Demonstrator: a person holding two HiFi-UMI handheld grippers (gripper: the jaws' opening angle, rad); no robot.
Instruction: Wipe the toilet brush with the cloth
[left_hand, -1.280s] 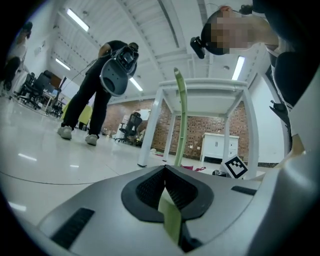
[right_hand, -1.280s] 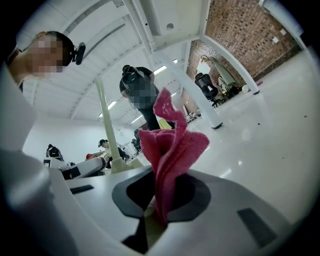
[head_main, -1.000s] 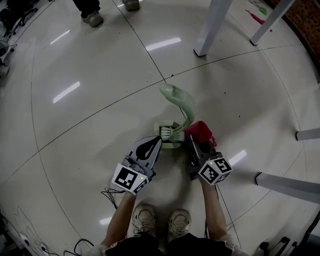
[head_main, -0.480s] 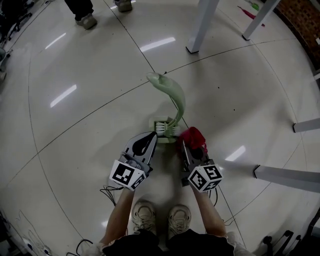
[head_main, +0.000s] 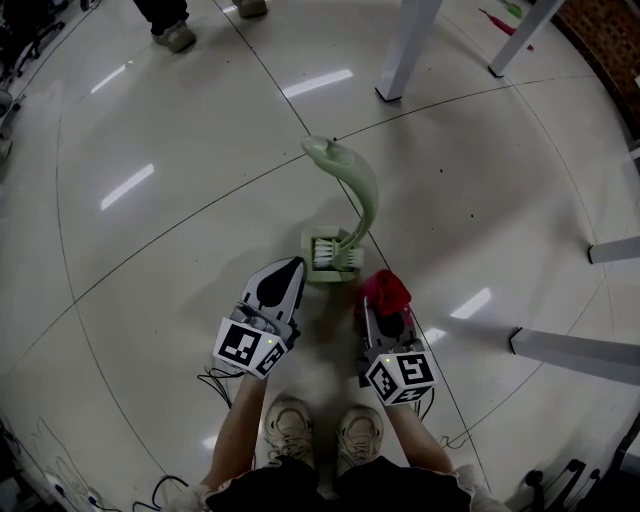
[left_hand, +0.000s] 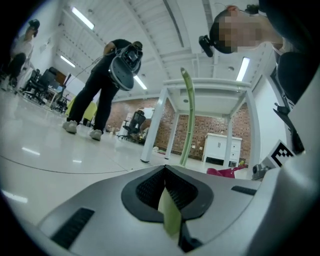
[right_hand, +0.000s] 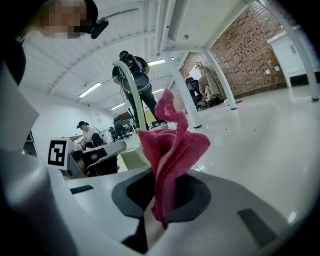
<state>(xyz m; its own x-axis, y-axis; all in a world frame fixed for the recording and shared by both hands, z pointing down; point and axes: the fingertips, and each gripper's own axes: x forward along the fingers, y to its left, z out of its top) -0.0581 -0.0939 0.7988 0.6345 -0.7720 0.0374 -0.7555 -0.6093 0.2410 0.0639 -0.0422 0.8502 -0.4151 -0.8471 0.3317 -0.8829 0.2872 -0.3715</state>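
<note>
L gripper (head_main: 291, 270): jaws clamped on pale green edge at base of toilet brush (head_main: 366, 200), left side. R gripper (head_main: 383, 314): jaws pinch red cloth (head_main: 386, 290), just beside brush base.

The toilet brush (head_main: 367, 200) is pale green. Its slim handle curves up from a squarish base (head_main: 333, 268) that shows white bristles (head_main: 325, 250). It stands just ahead of the person's shoes (head_main: 320, 435), with a flat edge pinched in the left gripper (head_main: 293, 268). The cloth (head_main: 386, 290), red and crumpled, stands up ahead of the right shoe, just beside the base and clamped in the right gripper (head_main: 378, 308).
</note>
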